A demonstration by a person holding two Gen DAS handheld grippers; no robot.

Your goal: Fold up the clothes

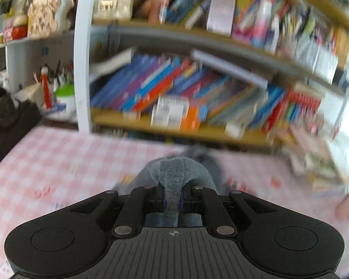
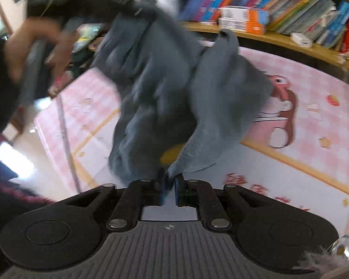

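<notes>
In the left wrist view, the left gripper (image 1: pixel 172 203) is seen closed tight on a strip of the grey garment (image 1: pixel 174 174), which is pinched between the two jaws and bunches up just ahead of them. The rest of the cloth drops away beyond the jaws toward the pink checked table cover (image 1: pixel 58 158). Farther ahead and above the jaws, a bookshelf (image 1: pixel 197 93) packed with leaning books is shown, much of it blurred. A white post (image 1: pixel 81 69) of the shelf stands ahead and to the left of the jaws, and a green-topped pen holder (image 1: pixel 64 97) is placed beyond it, farther left.

In the right wrist view, the right gripper (image 2: pixel 168 190) is seen nearly closed, with a corner of the grey garment (image 2: pixel 197 104) caught between the jaws. From the jaws the cloth rises ahead and to the left, hanging in loose folds clear of the pink table cover (image 2: pixel 314 116). At its far upper end it is held by the left gripper (image 2: pixel 128 4), which is blurred; its jaw state cannot be told from here. The hand (image 2: pixel 32 46) holding that tool is seen far left of the jaws. A cartoon figure (image 2: pixel 281 107) printed on the cover lies ahead and to the right.
</notes>
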